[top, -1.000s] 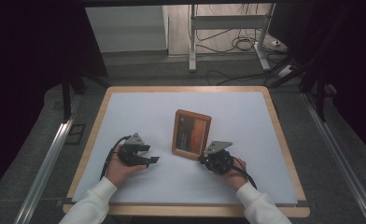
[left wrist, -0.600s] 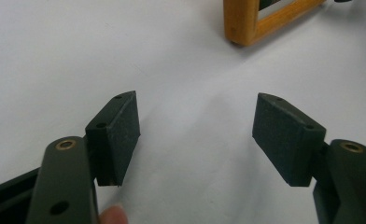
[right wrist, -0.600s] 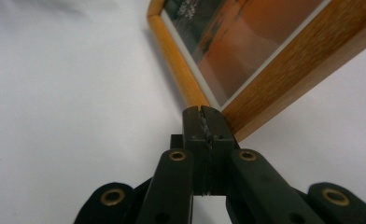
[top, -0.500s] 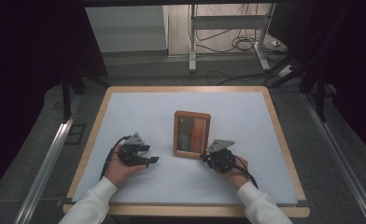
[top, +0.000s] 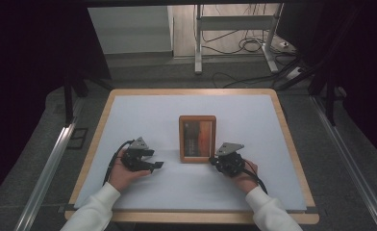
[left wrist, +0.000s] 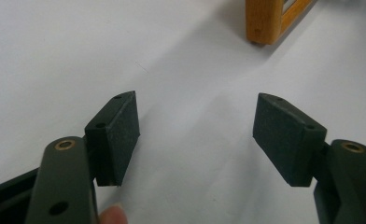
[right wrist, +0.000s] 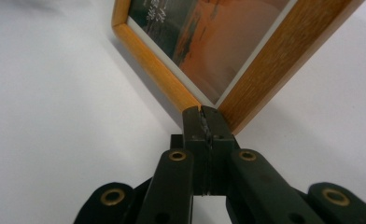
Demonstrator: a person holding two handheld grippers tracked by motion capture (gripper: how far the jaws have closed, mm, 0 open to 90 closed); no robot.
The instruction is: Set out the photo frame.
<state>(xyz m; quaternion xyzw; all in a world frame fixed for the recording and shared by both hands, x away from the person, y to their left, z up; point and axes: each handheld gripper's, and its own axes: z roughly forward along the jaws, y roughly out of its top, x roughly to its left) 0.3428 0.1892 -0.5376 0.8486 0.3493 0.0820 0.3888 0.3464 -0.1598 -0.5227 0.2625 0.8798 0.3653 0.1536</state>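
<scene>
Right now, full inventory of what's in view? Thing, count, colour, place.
Picture frame: 1, light wood border round an orange and dark print, lying flat mid-table.
Table: 1, white top with a wooden rim, centre of the high view.
Metal stand: 1, pale grey, on the floor beyond the table.
Loose cables: several, dark, on the floor by the stand.
Left tool: 1, black, jaws open over bare table, left of the frame.
Right tool: 1, black, jaws shut, tips at the frame's near right corner.
Sleeves: 2, white, at the bottom edge.
</scene>
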